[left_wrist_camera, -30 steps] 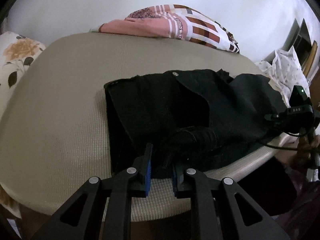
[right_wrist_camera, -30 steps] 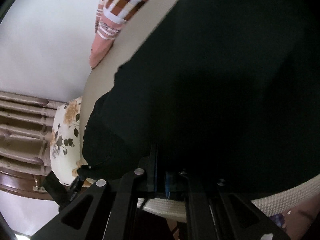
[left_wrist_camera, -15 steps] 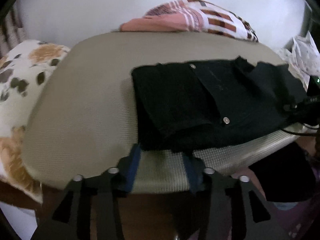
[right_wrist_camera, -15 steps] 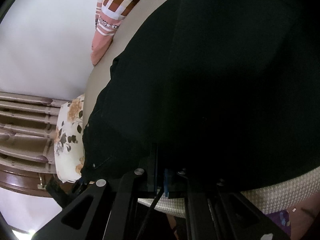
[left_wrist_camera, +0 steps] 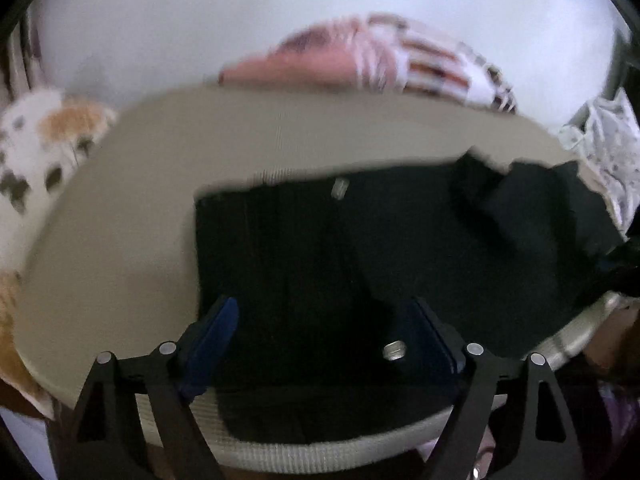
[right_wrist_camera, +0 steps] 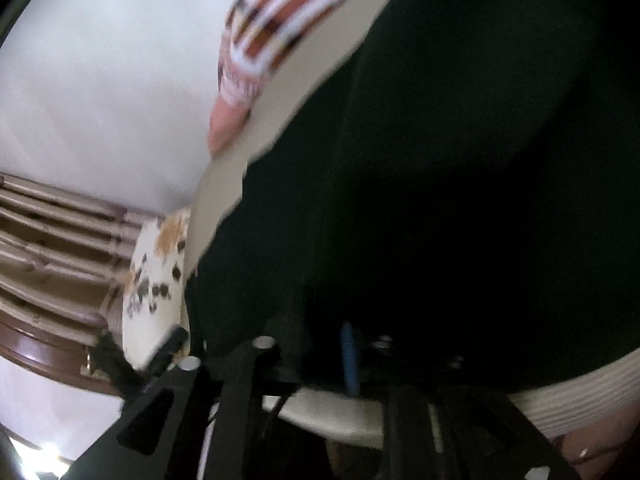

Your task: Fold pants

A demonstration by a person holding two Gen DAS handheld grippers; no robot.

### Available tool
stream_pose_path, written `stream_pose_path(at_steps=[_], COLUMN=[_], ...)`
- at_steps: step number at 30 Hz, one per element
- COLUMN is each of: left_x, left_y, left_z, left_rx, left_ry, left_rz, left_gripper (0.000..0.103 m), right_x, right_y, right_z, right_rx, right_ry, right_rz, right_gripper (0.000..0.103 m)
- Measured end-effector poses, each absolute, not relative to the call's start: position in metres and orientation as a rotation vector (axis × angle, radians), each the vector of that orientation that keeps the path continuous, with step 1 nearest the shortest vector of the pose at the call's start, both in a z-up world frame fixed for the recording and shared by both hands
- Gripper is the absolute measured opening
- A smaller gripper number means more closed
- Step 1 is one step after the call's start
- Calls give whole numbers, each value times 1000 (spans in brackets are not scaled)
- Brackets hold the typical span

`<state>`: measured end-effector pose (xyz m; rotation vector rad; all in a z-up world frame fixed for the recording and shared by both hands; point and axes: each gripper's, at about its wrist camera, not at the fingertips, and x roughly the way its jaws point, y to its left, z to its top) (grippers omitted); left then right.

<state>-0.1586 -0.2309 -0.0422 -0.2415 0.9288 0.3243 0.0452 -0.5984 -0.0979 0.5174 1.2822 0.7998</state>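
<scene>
Black pants (left_wrist_camera: 380,248) lie folded on a beige woven cushion (left_wrist_camera: 120,240), with a metal button (left_wrist_camera: 394,350) near the front edge. My left gripper (left_wrist_camera: 324,340) hovers over the front of the pants. Its jaws are opening wide, with the fabric lying under and between the blue pads (left_wrist_camera: 218,332), which do not press on it. In the right wrist view the pants (right_wrist_camera: 440,160) fill most of the frame. My right gripper (right_wrist_camera: 344,344) sits at their near edge by the cushion rim (right_wrist_camera: 580,384). Its jaws are opening a little, one blue pad (right_wrist_camera: 350,360) shows, and the picture is dark and blurred.
A pink striped garment (left_wrist_camera: 360,56) lies at the far edge of the cushion. A floral pillow (left_wrist_camera: 40,140) is on the left and a white dotted cloth (left_wrist_camera: 608,140) on the right. Wooden slats (right_wrist_camera: 60,240) stand beside the pillow. A hand with a ring (right_wrist_camera: 584,452) shows below.
My left gripper let go of the pants' front edge, drew back, opened wide and came forward over the pants. My right gripper's jaws, shut on the fabric before, have parted slightly.
</scene>
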Motion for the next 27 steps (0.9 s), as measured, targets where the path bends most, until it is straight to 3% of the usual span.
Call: stream_pose_path(at_steps=[4,14,17,23,27], left_x=[-161,-146,-143,-143,-143], left_y=[-226,-226,-227,-226,-227], left_z=[-51,-53,-54,-55,-57], left_rx=[-271,-244,-235,-223,-204], left_ry=[926,959,966,971,969], left_rz=[333,354,359,351,352], left_gripper=[84,85,86,88,90], right_x=[91,190,203,178,144], right_y=[-644,-758,-777,-813,-844], right_z=[-98,-121,-112,-78,-85], right_rx=[579,1033,990,887,893], right_ry=[1226,1045,1020,955,965], right_rz=[733,534,478,455,414], right_gripper=[25,24,6,5,5])
